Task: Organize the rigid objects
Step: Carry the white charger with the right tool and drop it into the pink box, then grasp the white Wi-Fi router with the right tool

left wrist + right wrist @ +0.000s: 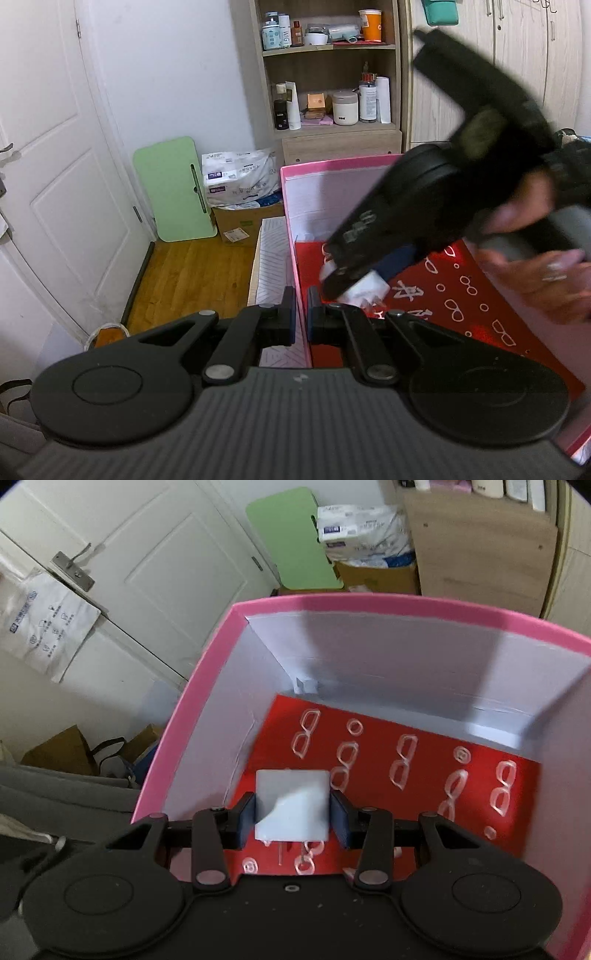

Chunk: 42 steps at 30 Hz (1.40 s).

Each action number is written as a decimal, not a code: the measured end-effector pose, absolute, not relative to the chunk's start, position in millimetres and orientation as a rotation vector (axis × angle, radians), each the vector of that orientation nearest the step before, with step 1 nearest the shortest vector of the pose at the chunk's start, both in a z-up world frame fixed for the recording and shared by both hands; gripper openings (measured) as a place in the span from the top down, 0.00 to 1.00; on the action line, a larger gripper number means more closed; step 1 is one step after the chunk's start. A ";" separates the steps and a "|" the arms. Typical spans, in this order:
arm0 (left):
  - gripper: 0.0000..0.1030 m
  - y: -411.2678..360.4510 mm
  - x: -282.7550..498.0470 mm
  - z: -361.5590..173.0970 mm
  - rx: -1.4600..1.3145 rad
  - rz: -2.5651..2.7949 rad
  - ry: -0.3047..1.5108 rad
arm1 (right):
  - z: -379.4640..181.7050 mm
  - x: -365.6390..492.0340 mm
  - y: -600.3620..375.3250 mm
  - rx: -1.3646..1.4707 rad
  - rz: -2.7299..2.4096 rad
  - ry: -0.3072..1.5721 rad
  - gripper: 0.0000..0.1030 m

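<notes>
The right gripper [292, 814] grips a white block [291, 805] between its pads, tilted down over the pink box [369, 603], near its left wall. The left gripper [301, 319] is closed on the box's left wall.

Ahead of the left fingers, wooden floor [184, 273]: a green board [173, 188] stands on it against the wall, a cardboard box [243, 221] beside it. The pink box [332, 603] seems to rest on a patterned surface [271, 258].
</notes>
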<state>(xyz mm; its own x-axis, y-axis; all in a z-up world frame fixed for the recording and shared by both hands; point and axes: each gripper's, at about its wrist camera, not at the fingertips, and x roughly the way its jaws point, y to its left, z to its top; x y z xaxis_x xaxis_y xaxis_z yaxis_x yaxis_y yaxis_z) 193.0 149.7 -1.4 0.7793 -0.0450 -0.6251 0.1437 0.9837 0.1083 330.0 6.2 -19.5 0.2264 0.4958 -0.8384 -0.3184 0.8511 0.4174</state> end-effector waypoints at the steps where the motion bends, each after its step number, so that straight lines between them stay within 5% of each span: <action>1: 0.96 149.4 192.3 -1.3 0.153 -0.102 0.670 | -21.7 330.2 11.6 0.135 0.563 1.198 0.53; 7: 0.96 149.5 193.8 -0.1 0.144 -0.105 0.668 | -23.0 327.9 10.3 0.155 0.545 1.185 0.53; 12: 0.96 151.6 192.6 -1.3 0.137 -0.104 0.667 | -0.9 323.3 -3.3 0.164 0.594 1.163 0.37; 28: 0.95 150.7 191.8 -3.0 0.147 -0.102 0.666 | 100.9 183.6 -144.2 0.225 0.630 1.003 0.37; 42: 0.95 149.5 191.5 -2.7 0.152 -0.102 0.664 | 42.5 104.3 -219.8 0.200 0.432 1.009 0.34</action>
<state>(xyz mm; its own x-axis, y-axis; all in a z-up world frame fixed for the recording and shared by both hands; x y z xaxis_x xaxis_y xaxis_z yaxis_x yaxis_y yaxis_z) 191.5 149.5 -2.7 0.7831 -0.0461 -0.6202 0.1429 0.9839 0.1072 104.3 -219.8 42.5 0.4574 0.4388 -0.7734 -0.2572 0.8979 0.3573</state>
